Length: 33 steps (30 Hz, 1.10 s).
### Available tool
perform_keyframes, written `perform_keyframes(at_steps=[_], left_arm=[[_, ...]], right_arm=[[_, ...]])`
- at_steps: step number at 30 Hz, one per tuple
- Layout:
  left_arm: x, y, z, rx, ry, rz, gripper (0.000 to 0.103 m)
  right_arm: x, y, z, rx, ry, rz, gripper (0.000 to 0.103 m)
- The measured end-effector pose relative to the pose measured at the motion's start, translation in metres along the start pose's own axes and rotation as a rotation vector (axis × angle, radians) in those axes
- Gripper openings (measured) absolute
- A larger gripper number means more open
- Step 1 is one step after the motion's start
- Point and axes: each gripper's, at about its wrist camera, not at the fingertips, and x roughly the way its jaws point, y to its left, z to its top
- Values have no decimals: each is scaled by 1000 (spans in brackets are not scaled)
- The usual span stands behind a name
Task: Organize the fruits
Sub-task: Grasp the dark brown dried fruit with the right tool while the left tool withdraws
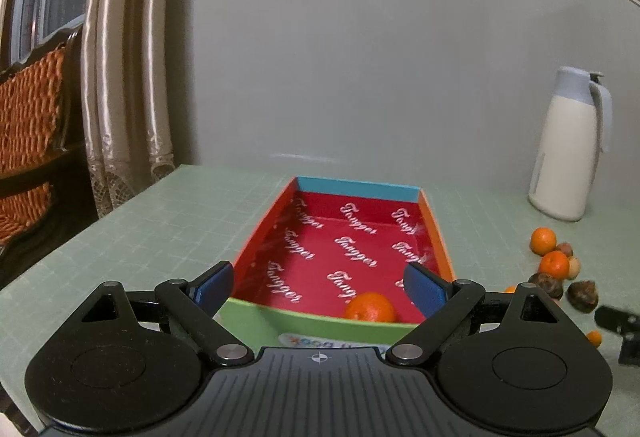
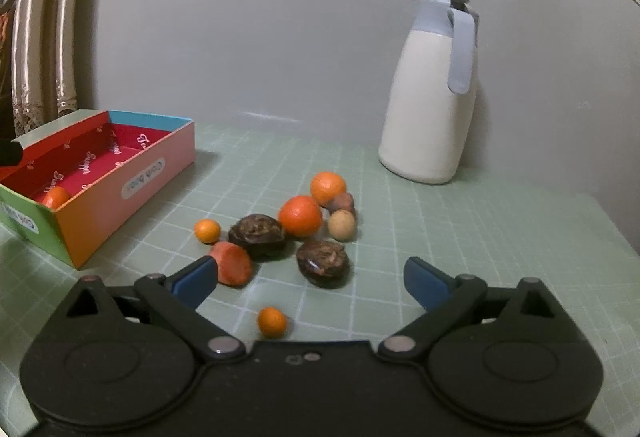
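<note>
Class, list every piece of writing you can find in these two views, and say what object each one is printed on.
"Tangger" as best it reads, in repeated white script: red lining of the box.
Oval label on the box's long pink-orange side: too blurred to read.
Label on its green end: partly hidden, unreadable.
Thermos jug: no text visible.

Two low wrist views facing the wall.
Left looks along the box (image 1: 340,249); right overlooks the fruit pile (image 2: 288,229); both share box, pile and jug (image 1: 568,149).
</note>
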Motion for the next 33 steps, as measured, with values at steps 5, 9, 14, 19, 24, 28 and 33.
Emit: perform_keyframes(at_steps=[5, 9, 14, 19, 24, 28, 33], left_arm=[[2, 14, -1, -16, 5, 18, 91], [4, 24, -2, -31, 6, 29, 91], [5, 35, -2, -38, -1, 47, 91], [7, 52, -5, -44, 5, 85, 91], [12, 72, -7, -66, 20, 135, 91], [16, 88, -9, -93, 33, 164, 91], [21, 105, -12, -147, 61, 180, 91]], right_arm=[[10, 2, 2, 6, 21, -8, 87], [22, 3, 2, -3, 38, -41, 87], [42, -2, 4, 28, 91, -60, 78], [52, -2, 7, 24, 107, -74, 72], [63, -5, 11, 47, 139, -70, 61], [70, -4, 10, 56, 165, -62, 54], [77, -1, 11, 61, 190, -51, 42]])
